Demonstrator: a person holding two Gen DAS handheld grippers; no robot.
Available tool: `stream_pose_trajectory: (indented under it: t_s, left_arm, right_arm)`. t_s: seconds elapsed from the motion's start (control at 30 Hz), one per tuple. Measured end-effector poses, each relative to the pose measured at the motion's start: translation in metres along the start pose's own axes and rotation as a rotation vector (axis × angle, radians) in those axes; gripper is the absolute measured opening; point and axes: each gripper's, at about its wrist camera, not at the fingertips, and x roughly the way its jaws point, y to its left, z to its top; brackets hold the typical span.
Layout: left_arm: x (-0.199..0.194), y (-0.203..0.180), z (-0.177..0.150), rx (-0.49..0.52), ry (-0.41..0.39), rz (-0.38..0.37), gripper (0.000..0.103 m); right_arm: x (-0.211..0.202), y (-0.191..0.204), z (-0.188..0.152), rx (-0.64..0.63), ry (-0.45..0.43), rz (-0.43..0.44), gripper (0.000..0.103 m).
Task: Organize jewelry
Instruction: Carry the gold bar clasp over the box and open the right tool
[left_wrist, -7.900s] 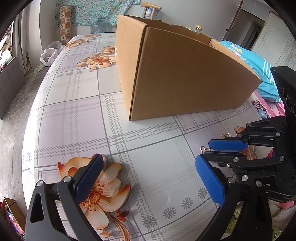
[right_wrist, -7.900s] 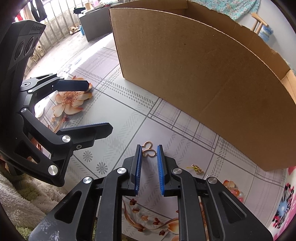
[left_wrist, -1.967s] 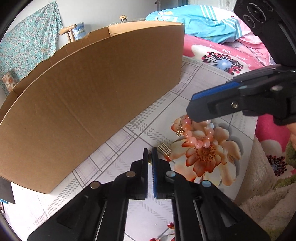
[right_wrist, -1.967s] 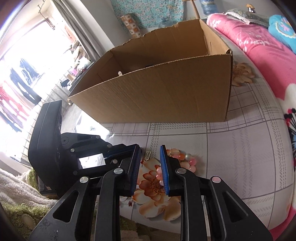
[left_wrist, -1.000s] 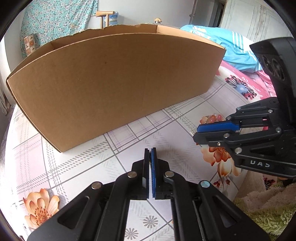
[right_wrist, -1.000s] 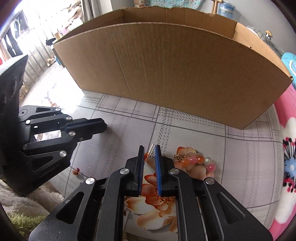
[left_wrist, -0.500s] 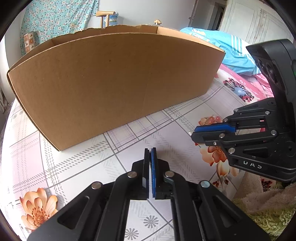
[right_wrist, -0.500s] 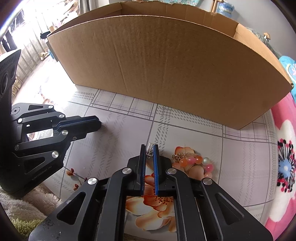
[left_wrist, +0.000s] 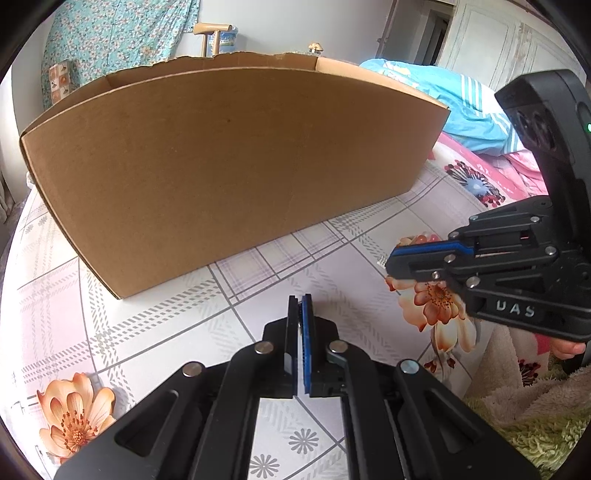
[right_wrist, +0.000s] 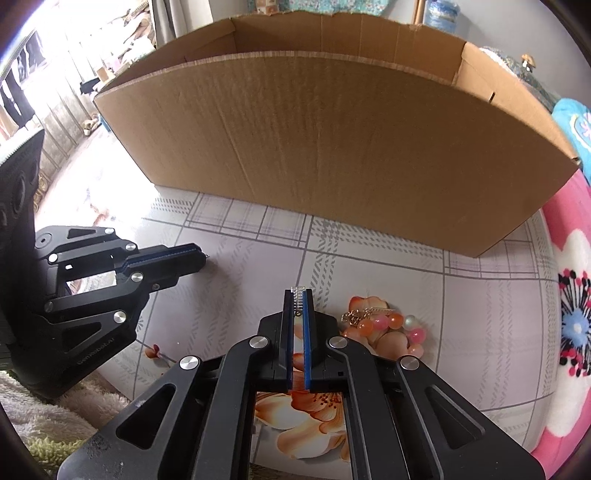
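Your right hand-held gripper (right_wrist: 298, 295): its jaws have just finished closing, and the blue pads (right_wrist: 306, 325) now pinch a small silver ladder-shaped jewelry piece (right_wrist: 298, 291), whose top end sticks out past the fingertips. It points steeply down at the desk.
Your left hand-held gripper (left_wrist: 301, 301): closed all the way, blue pads pressed together. In the right wrist view a thin bit of metal pokes out at its tip (right_wrist: 202, 255), too small to tell what it is. It hangs just above the desk, to the left of the right one.
Desk (right_wrist: 240, 266): covered in a pale cloth with grey plaid lines and orange flower prints; one printed flower (left_wrist: 75, 417) lies at the near left of the left wrist view.
Beaded bracelet (right_wrist: 388, 325): lying on the desk just right of your right hand-held gripper, on a printed flower, apart from the pads. Its beads are orange, pink and pearly, with a gold chain section at the far side.
Fluffy cloth (left_wrist: 524, 417): cream and green, at the near edge of the desk beneath your right hand-held gripper.
Cardboard box (right_wrist: 332, 147): large, open-topped, standing on the desk beyond both hand-held grippers, its long side facing you. What lies inside cannot be seen.
Bedding (left_wrist: 465, 103): pink floral and light blue striped, to the right of the box.
Patterned fabric (left_wrist: 110, 33): teal floral, hanging on the far wall behind the box.
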Motion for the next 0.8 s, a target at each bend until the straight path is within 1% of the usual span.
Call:
stream_pose_trajectory:
  t_s: [0.17,0.23,0.3,0.37,0.43,0.53,0.63,0.7,0.8]
  left_arm:
    - [-0.013,0.001,0.0,-0.004,-0.025,0.002,0.001]
    - [-0.022,0.001,0.001,0.002,-0.047,0.007,0.001]
    - [-0.036,0.0,0.004,0.003,-0.08,0.001,0.001]
    - [-0.056,-0.002,0.01,0.012,-0.132,0.005,0.001]
    - [-0.072,-0.004,0.017,0.022,-0.173,-0.001,0.001]
    - [-0.101,-0.01,0.032,0.068,-0.247,-0.006,0.001]
    - [-0.121,-0.012,0.053,0.102,-0.296,-0.025,0.001]
    - [-0.125,-0.01,0.066,0.106,-0.302,-0.035,0.001]
    - [-0.116,-0.002,0.095,0.094,-0.264,-0.022,0.001]
  right_arm:
    - [-0.014,-0.004,0.0,0.013,-0.033,0.007,0.002]
    - [-0.024,-0.003,0.002,0.014,-0.057,0.01,0.002]
    - [-0.035,-0.004,0.004,0.015,-0.083,0.019,0.002]
    - [-0.047,-0.004,0.007,0.008,-0.117,0.029,0.002]
    - [-0.062,-0.001,0.011,-0.011,-0.168,0.029,0.002]
    - [-0.085,0.001,0.02,-0.03,-0.241,0.042,0.002]
    - [-0.104,-0.002,0.033,-0.042,-0.312,0.062,0.002]
    - [-0.112,-0.01,0.044,-0.043,-0.347,0.07,0.002]
    - [-0.111,-0.029,0.07,-0.028,-0.364,0.089,0.002]
